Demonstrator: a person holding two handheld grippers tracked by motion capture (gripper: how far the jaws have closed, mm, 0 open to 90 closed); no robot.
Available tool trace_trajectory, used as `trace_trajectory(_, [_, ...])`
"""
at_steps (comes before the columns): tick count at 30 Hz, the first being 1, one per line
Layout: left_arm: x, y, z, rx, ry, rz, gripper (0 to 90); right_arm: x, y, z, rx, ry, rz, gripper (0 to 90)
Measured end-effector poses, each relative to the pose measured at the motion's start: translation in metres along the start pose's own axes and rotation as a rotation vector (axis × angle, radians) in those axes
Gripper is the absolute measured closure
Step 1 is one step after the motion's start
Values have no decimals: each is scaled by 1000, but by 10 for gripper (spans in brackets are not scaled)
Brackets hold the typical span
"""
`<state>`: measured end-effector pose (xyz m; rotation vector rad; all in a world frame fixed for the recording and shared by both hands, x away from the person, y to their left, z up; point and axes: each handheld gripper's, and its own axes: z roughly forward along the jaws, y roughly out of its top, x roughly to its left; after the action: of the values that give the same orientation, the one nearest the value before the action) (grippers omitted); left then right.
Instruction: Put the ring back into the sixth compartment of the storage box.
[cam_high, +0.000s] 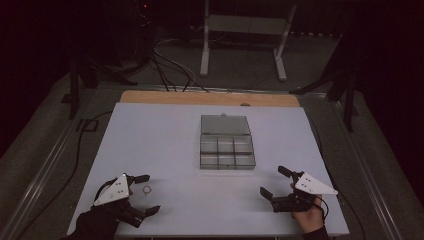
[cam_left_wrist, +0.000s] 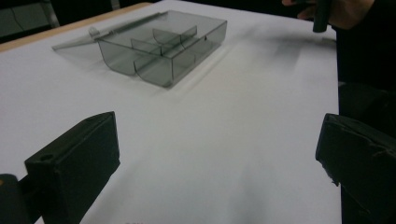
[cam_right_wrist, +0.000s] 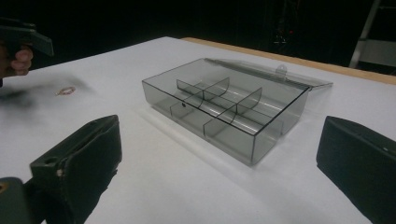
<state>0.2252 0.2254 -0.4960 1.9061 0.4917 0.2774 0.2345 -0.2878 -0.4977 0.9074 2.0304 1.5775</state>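
On the white counter (cam_high: 165, 145) a ring (cam_high: 147, 190) is lying just beside my left tongs (cam_high: 145, 194), both tongs gaping empty, the right tongs (cam_high: 274, 181) well apart.

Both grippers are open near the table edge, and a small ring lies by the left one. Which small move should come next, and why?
Probably the left gripper should lower onto the small ring and close. Its jaws stand wide open around it, and the compartment box lies open, seemingly empty.
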Motion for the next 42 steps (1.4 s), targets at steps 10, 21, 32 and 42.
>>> trace_trajectory(10, [7,5,-3,-16,92,-73,7,0,0,0,-4,7,14,0])
trace_trajectory(21, [15,1,-5,17,163,-133,8,0,0,0,-2,9,23,0])
trace_trajectory(32, [25,-5,-4,125,245,-212,8,-1,0,0,-1,9,26,0])
trace_trajectory(42, [28,-5,-4,186,220,-260,8,-1,-1,0,-2,13,30,0])
